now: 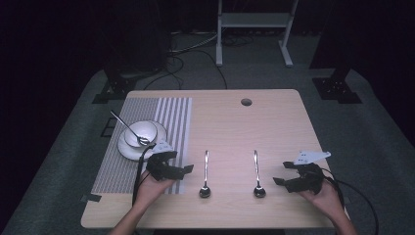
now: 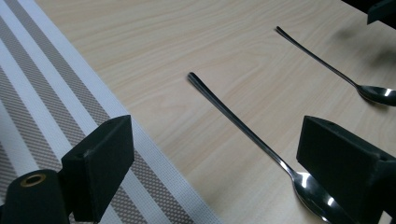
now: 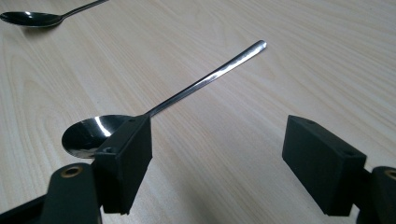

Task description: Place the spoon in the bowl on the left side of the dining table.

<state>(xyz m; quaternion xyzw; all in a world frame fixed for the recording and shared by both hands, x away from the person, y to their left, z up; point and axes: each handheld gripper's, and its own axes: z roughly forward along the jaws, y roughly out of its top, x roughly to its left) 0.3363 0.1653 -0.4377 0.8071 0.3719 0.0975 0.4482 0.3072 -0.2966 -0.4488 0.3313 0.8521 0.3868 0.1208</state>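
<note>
Three spoons: two lie on the table (image 1: 274, 122) right of the striped mat (image 1: 161, 127), one (image 1: 128, 129) rests in the bowl (image 1: 147, 131). My left gripper (image 1: 177, 170) and right gripper (image 1: 285, 173) both gape, empty.

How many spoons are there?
3: one spoon in the bowl on the placemat, one on the table near the left claw, one near the right claw.
</note>
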